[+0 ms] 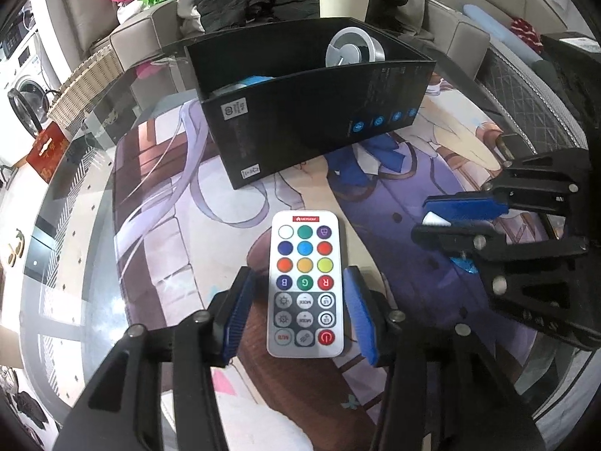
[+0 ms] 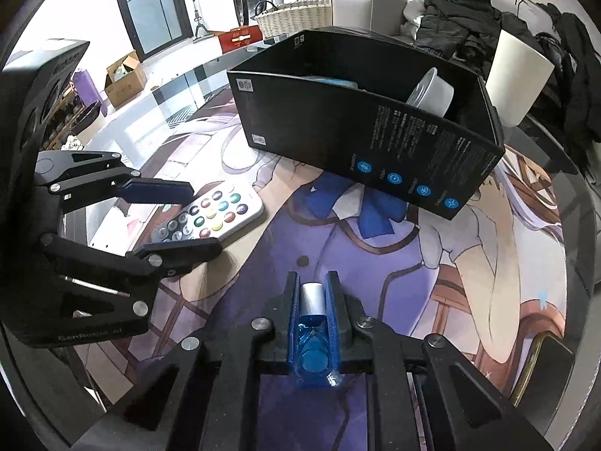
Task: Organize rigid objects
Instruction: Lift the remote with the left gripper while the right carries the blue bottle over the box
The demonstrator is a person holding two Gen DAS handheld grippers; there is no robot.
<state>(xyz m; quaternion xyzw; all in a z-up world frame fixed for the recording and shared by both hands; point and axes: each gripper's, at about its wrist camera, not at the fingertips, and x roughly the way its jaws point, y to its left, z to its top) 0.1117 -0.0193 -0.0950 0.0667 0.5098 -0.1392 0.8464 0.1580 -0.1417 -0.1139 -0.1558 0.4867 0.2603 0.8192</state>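
Right wrist view: right gripper (image 2: 314, 302) clamps a small blue bottle (image 2: 312, 329) mid-body (glassy, likely slippery, fragile); left gripper (image 1: 296, 314) open astride the remote (image 1: 305, 285).

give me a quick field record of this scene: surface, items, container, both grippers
surface: printed mat on a glass table
remote: flat on the mat, between the left gripper fingers, pads not touching
blue bottle: silver cap, clamped in the right gripper
black box: open, already holds a silver round item
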